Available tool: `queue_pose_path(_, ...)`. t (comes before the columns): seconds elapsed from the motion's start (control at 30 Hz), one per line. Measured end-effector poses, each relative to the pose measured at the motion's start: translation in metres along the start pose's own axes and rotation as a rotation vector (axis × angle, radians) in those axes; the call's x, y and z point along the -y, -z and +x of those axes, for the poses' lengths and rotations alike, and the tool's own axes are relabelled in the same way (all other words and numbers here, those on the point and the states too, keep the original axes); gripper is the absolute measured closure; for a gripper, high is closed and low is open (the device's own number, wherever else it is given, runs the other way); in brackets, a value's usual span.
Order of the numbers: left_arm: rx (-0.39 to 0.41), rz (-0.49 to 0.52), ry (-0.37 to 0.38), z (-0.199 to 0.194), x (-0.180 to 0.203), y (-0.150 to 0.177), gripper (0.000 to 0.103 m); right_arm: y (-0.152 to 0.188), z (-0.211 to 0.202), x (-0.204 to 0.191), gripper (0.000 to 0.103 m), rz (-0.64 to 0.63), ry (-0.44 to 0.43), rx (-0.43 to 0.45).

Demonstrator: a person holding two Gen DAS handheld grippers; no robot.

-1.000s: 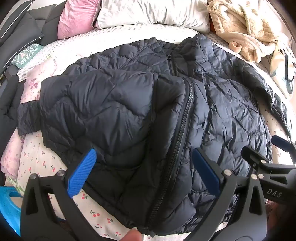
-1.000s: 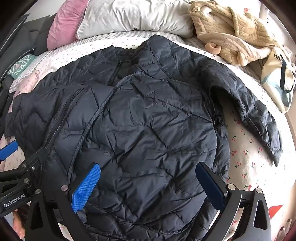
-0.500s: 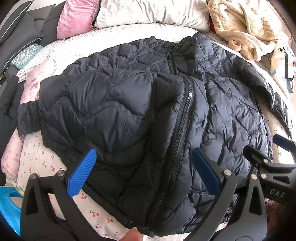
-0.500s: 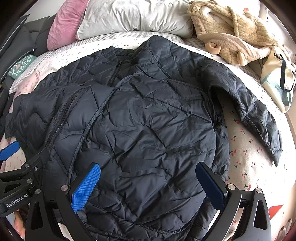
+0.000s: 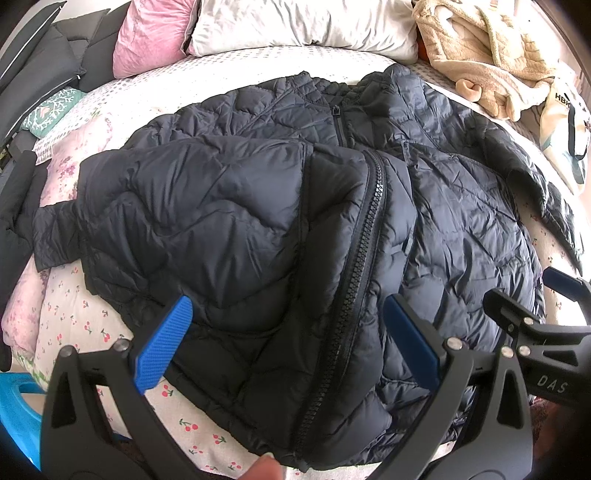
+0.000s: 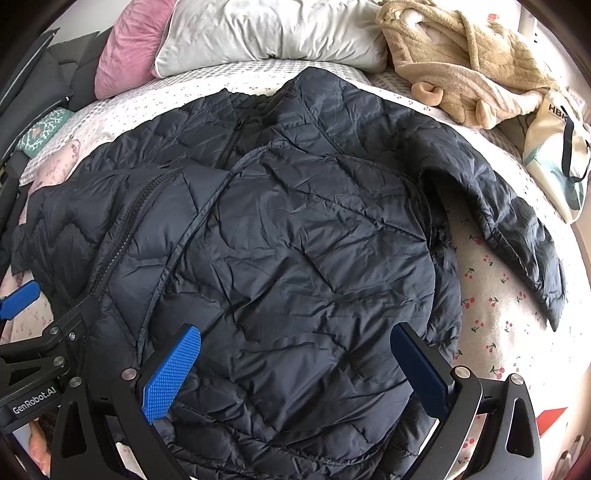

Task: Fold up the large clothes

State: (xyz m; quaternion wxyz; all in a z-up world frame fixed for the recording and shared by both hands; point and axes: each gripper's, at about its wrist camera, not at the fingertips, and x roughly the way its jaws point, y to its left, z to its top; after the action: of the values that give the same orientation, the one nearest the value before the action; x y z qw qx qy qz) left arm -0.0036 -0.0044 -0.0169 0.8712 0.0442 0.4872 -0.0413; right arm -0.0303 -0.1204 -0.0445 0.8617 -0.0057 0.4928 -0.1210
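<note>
A large black quilted puffer jacket [image 5: 258, 229] lies spread on the bed, front up, its zipper [image 5: 354, 258] running toward me. It also fills the right wrist view [image 6: 303, 258]. One sleeve [image 6: 509, 214] lies out to the right, another [image 5: 51, 236] to the left. My left gripper [image 5: 288, 343] is open and empty above the jacket's near hem. My right gripper [image 6: 295, 369] is open and empty above the right half of the hem. Each gripper shows at the edge of the other's view.
The bed sheet [image 5: 85, 325] has a cherry print. A pink pillow [image 5: 147, 33] and a grey pillow [image 5: 295, 22] lie at the head. A beige fleece garment [image 6: 461, 62] and a tote bag [image 6: 557, 147] lie at the back right. Dark clothes [image 5: 37, 66] are piled at the left.
Both grippers have drawn back a little toward the near edge; the jacket lies as before, and both grippers stay open.
</note>
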Motion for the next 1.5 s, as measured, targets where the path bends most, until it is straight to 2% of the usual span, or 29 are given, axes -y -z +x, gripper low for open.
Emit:
queue_pose_path(1.2,-0.011,0.007,-0.004,0.002,-0.001,0.001,0.000,0.004,0.004,-0.001,0.000,-0.012,0.022,-0.001)
queue_pose_path(1.3,-0.010,0.004,-0.011,0.001,-0.003,-0.001,0.000,0.002,0.003,0.001,0.000,-0.072,0.140,-0.091)
queue_pose_path(1.37,-0.006,-0.005,-0.005,0.000,-0.005,-0.002,0.000,0.000,-0.001,0.001,0.000,-0.094,0.182,-0.107)
queue_pose_path(1.43,0.009,-0.012,0.006,-0.003,-0.008,-0.003,0.000,-0.003,-0.007,0.002,0.000,-0.075,0.143,-0.067)
queue_pose_path(1.5,0.059,0.000,0.024,-0.009,-0.009,-0.004,0.000,-0.002,-0.005,0.007,0.000,-0.036,0.046,-0.022)
